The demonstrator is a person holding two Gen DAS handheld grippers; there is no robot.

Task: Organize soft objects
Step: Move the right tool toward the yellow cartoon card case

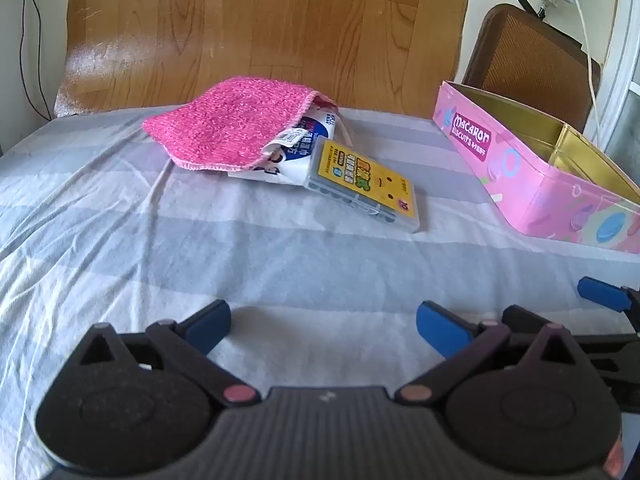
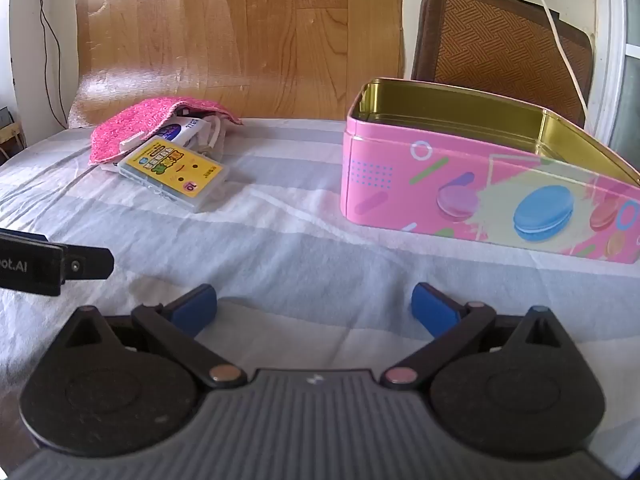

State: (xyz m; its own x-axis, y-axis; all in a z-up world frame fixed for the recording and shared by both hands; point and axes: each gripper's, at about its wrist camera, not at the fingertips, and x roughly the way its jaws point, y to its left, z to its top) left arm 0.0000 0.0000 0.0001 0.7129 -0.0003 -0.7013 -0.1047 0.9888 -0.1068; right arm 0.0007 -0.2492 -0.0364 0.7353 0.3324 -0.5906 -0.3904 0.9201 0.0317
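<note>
Right now your left gripper hangs low over the striped bed sheet, and its blue fingers are spread wide with nothing between them. Your right gripper is the same: fingers wide apart and holding nothing.

From your left gripper, the fuzzy pink cloth lies at about 11 o'clock, well apart from the fingers. It is draped over a white tissue pack. A clear plastic case with a yellow label sits at 12 o'clock, leaning on that pack.

From your right gripper, the same pink cloth is far off at 10 o'clock. The open pink macaron tin stands at 1 o'clock, gold inside. A brown woven chair back rises behind the tin.
</note>
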